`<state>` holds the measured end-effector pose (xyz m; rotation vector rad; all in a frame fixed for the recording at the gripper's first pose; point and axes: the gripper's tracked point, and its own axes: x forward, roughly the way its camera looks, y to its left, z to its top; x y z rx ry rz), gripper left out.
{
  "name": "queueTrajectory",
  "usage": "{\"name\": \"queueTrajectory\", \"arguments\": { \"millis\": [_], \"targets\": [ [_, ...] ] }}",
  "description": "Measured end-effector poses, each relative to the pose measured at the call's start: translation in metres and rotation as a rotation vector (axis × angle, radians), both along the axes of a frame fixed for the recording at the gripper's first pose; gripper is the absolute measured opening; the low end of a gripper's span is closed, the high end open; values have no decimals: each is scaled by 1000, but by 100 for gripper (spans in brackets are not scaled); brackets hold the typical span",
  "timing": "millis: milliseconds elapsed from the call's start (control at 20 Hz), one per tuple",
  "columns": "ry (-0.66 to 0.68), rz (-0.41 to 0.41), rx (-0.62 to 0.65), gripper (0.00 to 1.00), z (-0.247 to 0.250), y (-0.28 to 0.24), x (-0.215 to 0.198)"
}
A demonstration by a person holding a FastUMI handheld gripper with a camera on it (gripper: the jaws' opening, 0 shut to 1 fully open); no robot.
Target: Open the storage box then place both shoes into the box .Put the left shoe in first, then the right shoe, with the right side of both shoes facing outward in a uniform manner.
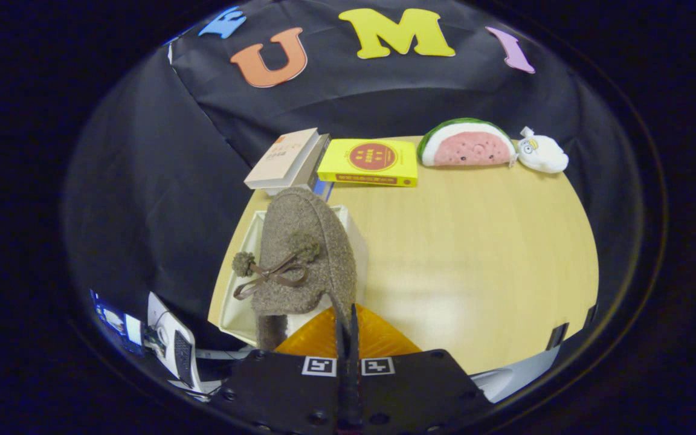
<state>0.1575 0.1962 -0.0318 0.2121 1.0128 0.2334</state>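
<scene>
Shoe hangs from your tool, whose two fingers are pressed nearly together on the rear edge of its woolly brown upper, so the grip looks firm but thin. You hold it over the white storage box, which sits near the left edge of the table with its orange lid already swung open toward you, just under the fingers. My reading is that you are in the placing step, lowering a shoe into the box. Next you need to bring it straight down, keep the bow side turned the way the task asks, and only then let the fingers part.

Whether this is the left or the right shoe I cannot tell. Much of the box's inside is hidden behind the shoe, so I cannot say whether another shoe lies there. Books and plush toys lie well beyond, along the far edge.
</scene>
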Motion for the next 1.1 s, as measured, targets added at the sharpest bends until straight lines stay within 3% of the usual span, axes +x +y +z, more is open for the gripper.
{"name": "queueTrajectory", "arguments": {
  "millis": [350,600,850,1100],
  "targets": [
    [-16,-81,-5,0,-54,63,23],
    [-42,-156,-94,0,-90,55,31],
    [-134,-188,-169,1,-90,50,33],
    [-173,-202,-139,7,-89,51,31]
  ]
}}
